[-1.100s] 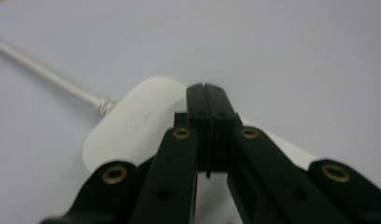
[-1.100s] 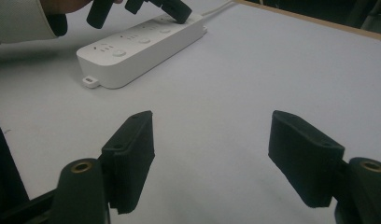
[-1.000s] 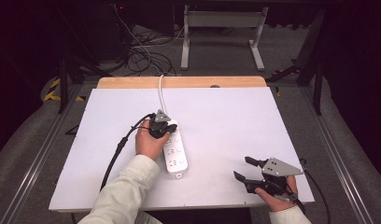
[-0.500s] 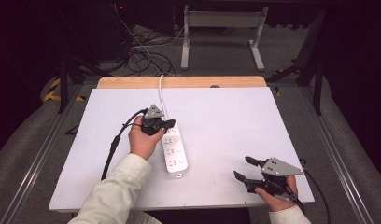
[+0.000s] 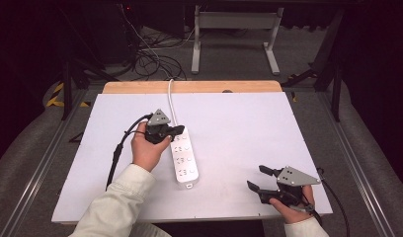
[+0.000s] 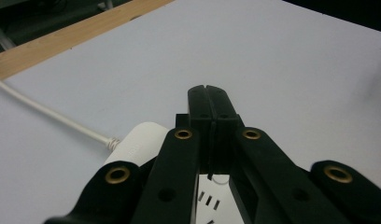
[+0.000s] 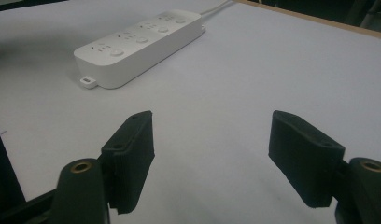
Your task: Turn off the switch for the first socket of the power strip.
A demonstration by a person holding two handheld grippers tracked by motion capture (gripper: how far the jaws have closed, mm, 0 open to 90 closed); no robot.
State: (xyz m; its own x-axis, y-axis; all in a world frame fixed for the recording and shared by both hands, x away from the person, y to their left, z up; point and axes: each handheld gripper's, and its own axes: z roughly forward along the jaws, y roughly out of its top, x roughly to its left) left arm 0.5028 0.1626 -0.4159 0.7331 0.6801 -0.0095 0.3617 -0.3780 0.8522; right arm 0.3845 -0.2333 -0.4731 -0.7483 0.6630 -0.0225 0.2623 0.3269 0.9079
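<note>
Moved: left gripper (image 5: 176,130) up along strip (image 5: 184,159) toward its cord end | jaws pressed together, empty, likely to press a switch | right gripper (image 5: 261,178) wide, idle near table (image 5: 239,123) edge

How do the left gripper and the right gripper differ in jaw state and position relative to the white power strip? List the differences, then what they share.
The left gripper has its jaws shut together; the right gripper has them wide open.
The left gripper sits over the cord end of the power strip; the right gripper is apart from it, near the table's front right corner.
Both are hand-held, hold nothing, and have black jaws.
</note>
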